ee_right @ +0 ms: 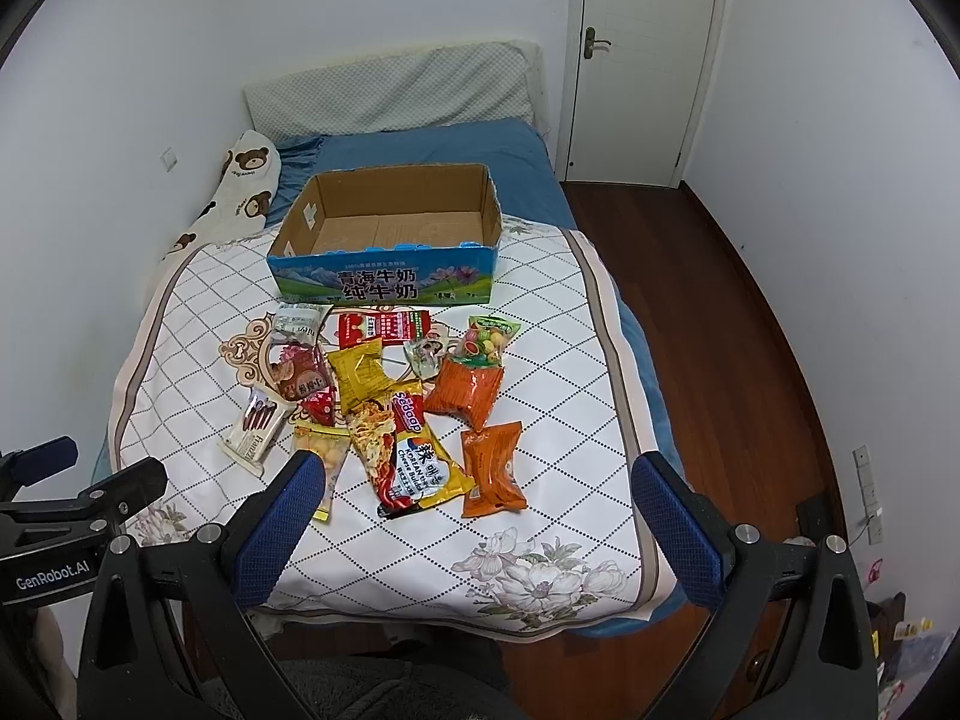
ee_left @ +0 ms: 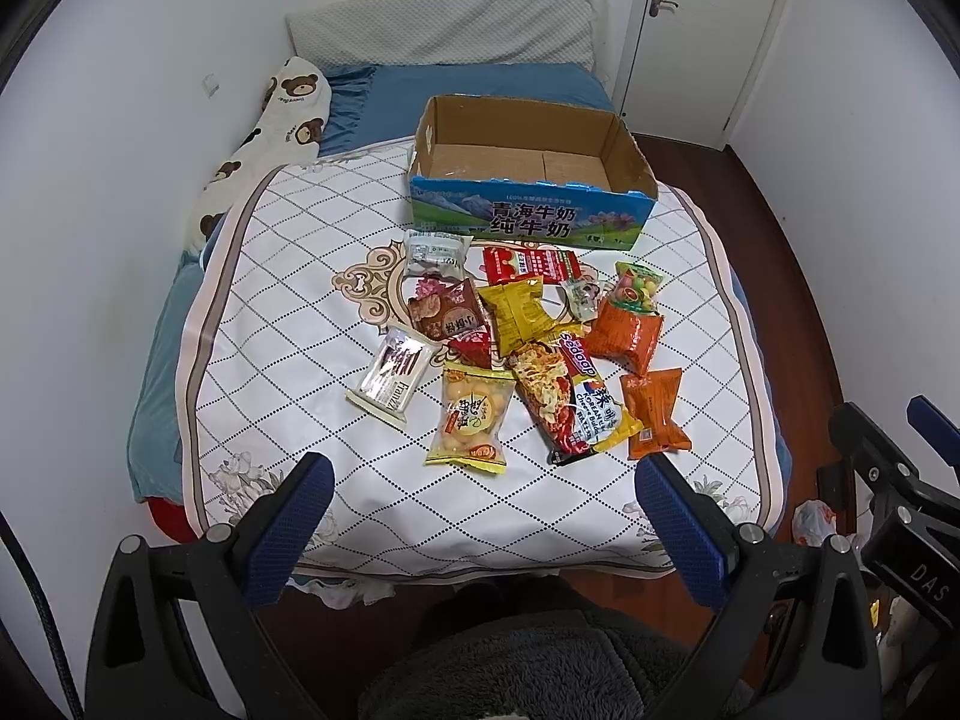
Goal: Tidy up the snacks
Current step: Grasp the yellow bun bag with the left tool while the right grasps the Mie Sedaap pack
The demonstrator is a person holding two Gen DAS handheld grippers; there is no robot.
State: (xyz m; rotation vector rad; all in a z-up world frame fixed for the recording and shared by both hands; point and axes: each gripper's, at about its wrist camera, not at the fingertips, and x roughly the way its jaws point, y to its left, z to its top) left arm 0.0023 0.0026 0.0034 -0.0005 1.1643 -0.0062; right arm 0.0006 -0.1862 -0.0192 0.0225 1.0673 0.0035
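Both tools, left [ee_left: 483, 483] and right [ee_right: 477, 480], hover empty with jaws wide above the bed's foot edge; snack packets [ee_left: 516, 348] lie mid-bed before an empty cardboard box [ee_left: 528, 192], so grip one packet's edge.

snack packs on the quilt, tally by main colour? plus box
Orange packs: 2
Yellow packs: 2
Red packs: 3
White or clear packs: 3
Green candy bag: 1
Cardboard box, nothing inside: 1
Total: 12
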